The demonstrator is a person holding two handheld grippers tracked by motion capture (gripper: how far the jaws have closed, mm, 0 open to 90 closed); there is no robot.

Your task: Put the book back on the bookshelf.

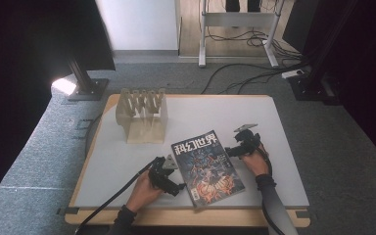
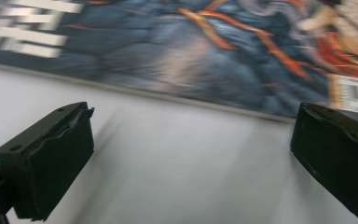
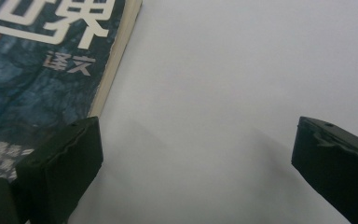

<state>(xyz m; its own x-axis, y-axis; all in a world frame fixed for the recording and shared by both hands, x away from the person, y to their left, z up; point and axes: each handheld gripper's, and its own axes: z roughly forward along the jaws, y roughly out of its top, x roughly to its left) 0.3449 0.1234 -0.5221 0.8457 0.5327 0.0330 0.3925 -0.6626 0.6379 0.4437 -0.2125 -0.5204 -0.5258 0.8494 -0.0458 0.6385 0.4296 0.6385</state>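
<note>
Magazine (image 1: 206, 167): closed, flat, dark illustrated cover up, slightly rotated; between left gripper (image 1: 172, 167) and right gripper (image 1: 231, 151).

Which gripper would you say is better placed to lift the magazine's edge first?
Probably the right gripper: its open jaws straddle the magazine edge, while the left gripper remains short of it.

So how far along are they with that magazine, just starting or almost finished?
Just starting, it seems. The magazine lies flat and closed on the white table, not gripped. In hand: the left gripper and right gripper sit at its two long edges, jaws open. Left: grasping and moving it, perhaps to the slotted wooden rack, which holds nothing visible; that goal is my guess.
</note>
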